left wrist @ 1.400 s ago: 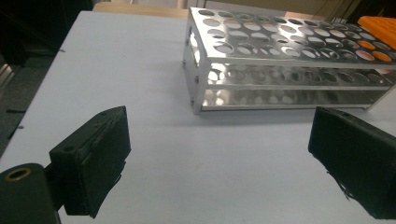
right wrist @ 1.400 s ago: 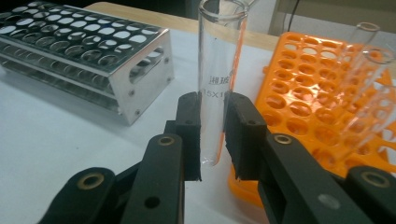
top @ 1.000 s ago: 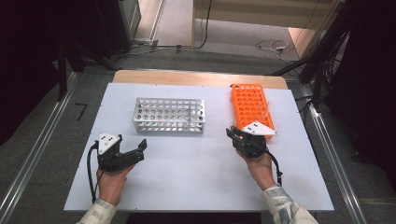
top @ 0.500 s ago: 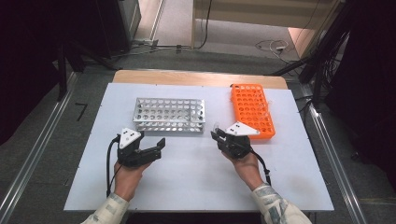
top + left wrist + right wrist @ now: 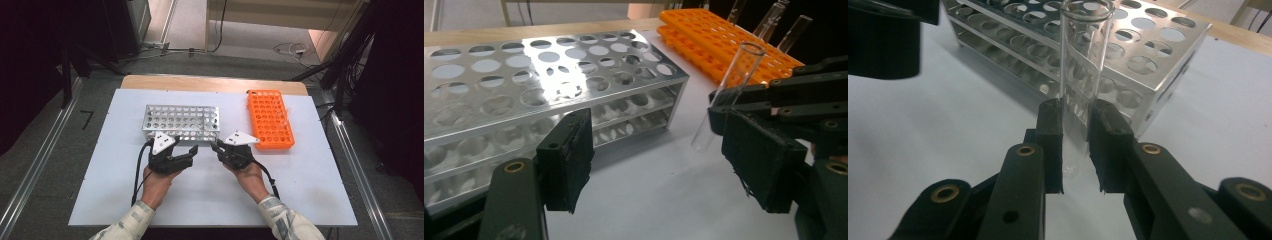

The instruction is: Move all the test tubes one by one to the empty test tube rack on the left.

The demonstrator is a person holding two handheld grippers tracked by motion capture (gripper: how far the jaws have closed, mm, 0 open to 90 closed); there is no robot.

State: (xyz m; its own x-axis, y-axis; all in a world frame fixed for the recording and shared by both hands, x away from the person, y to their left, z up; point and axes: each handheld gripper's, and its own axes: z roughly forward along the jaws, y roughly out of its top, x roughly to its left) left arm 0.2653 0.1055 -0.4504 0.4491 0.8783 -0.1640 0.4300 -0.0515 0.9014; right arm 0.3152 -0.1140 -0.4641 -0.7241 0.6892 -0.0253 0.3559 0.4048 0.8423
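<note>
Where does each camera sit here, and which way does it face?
High view: above the person's side, looking forward and down on the white table; both forearms, left tongs and right tongs show.
Left gripper view: rides the left tongs, facing the metal rack; jaws apart, just been closing, nothing between them.
Right gripper view: rides the right tongs, shut on a glass tube.
Shared: both gripper views show the metal rack and the tube.
</note>
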